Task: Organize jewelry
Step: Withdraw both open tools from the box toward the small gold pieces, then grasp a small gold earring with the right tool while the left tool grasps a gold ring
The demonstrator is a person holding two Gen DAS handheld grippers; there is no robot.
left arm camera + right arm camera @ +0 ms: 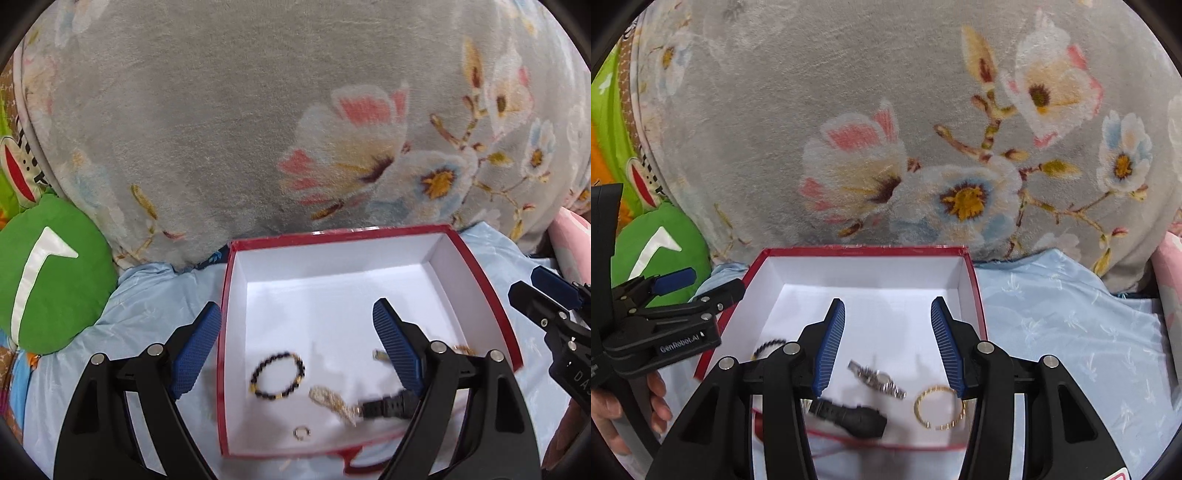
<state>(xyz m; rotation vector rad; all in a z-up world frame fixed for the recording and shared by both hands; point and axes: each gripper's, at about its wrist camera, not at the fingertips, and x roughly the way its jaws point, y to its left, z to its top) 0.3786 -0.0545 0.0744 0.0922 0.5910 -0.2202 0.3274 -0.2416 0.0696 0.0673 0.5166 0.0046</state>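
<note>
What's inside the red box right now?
Inside the red box: black beaded bracelet, gold chain, small ring, black watch, silver watch, gold bangle. The claw arms cover parts of the floor, so more could be hidden.

1. We see an open red box (480,280) with a white inside, lying on the bed.
2. Flat on its floor we find a black bead bracelet (277,376), a pale gold chain (330,400) and a small ring (301,432).
3. A black watch (855,415), a silver watch (877,378) and a gold bangle (940,406) lie just beside one another.
</note>
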